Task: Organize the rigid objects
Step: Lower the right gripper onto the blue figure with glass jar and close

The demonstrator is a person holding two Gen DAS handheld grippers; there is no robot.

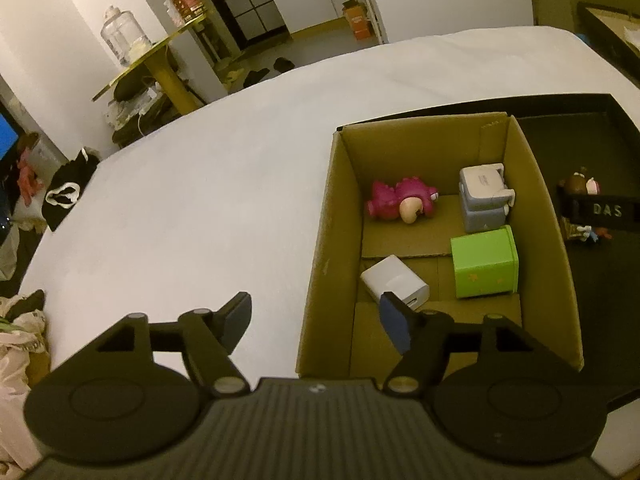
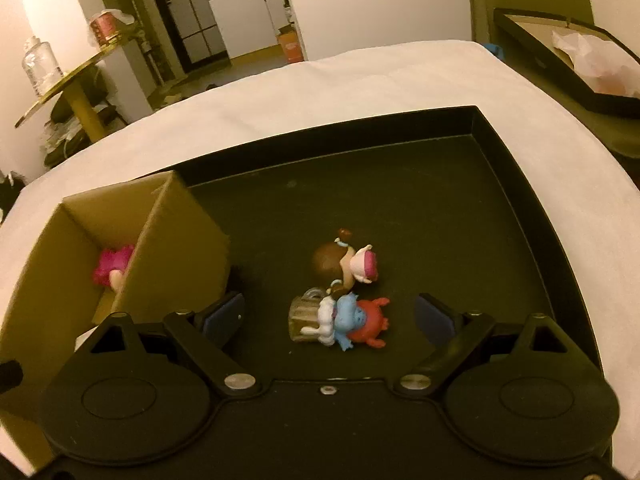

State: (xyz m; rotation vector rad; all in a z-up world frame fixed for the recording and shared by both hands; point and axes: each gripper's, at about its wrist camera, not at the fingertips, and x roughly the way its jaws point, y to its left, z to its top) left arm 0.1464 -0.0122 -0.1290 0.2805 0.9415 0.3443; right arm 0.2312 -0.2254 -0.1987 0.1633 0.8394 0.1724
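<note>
A cardboard box point(image 1: 328, 240) stands in a black tray point(image 1: 600, 272) on a white bed. Inside it lie a pink dinosaur toy point(image 1: 394, 200), a grey robot-like toy point(image 1: 482, 196), a green tin point(image 1: 484, 262) and a white cube point(image 1: 394, 280). My left gripper point(image 1: 316, 322) is open and empty, straddling the box's near left wall. In the right wrist view a figurine point(image 2: 340, 292) with a brown head, blue body and red crab lies on the tray floor point(image 2: 440, 220). My right gripper point(image 2: 328, 316) is open around it, not touching. The figurine also shows in the left wrist view point(image 1: 582, 188).
The box point(image 2: 172, 256) stands just left of my right gripper's left finger. The tray rim point(image 2: 500, 136) rises at the far and right sides. A gold side table point(image 1: 156, 52) with a glass jar stands beyond the bed. A dark framed box point(image 2: 560, 52) sits at the right.
</note>
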